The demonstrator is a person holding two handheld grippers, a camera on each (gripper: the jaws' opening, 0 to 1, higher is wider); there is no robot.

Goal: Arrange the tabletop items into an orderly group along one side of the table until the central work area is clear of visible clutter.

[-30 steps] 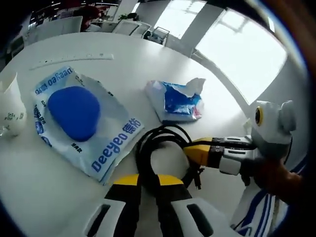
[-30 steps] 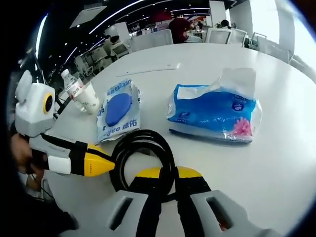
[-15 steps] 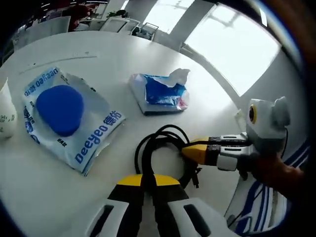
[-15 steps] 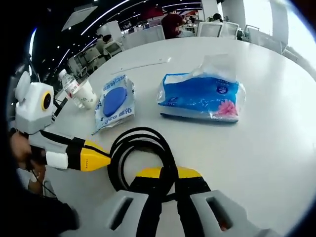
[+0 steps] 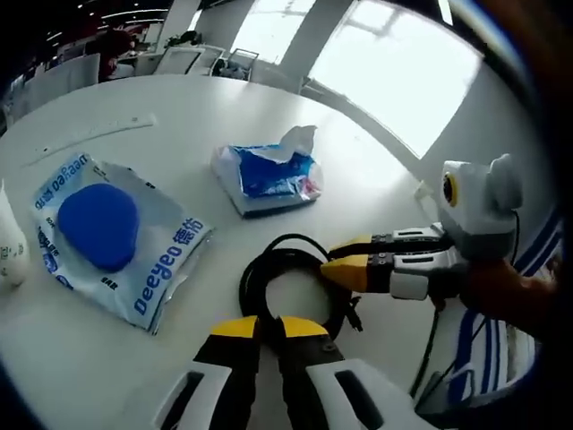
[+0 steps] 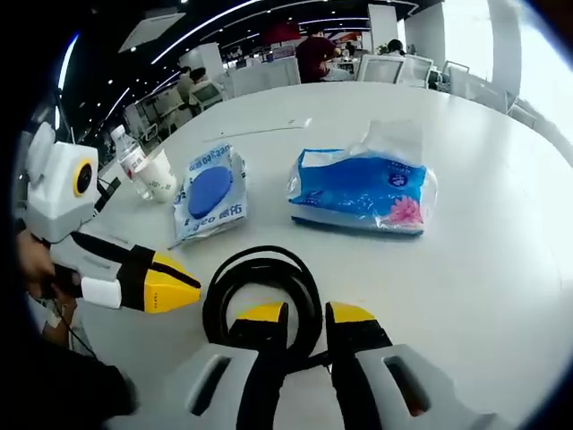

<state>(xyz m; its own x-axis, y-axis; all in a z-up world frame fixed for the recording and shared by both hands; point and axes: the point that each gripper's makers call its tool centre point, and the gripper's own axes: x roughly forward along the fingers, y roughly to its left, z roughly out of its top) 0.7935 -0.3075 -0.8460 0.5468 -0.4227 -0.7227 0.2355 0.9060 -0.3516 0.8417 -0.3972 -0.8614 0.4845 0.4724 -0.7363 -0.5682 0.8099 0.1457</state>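
1. a coiled black cable lies on the round white table, close to the near edge, just in front of both grippers.
2. the left gripper has its yellow-tipped jaws nearly together at the near rim of the coil; whether they pinch the cable is hard to tell from here. seen in the right gripper view, its tip sits just beside the coil's left side.
3. the right gripper has its jaws parted by a narrow gap, with the cable's rim lying between or just ahead of them and nothing clearly clamped.
4. beyond the coil, a blue soft pack of tissues lies flat with a white tissue sticking up from its opening.
5. beside it lies a flat white wet-wipe pack with a blue oval lid, shut.
6. farther out stand a white paper cup and a plastic bottle, touching or nearly so; their contents cannot be made out.
7. a long clear ruler lies near the far side.
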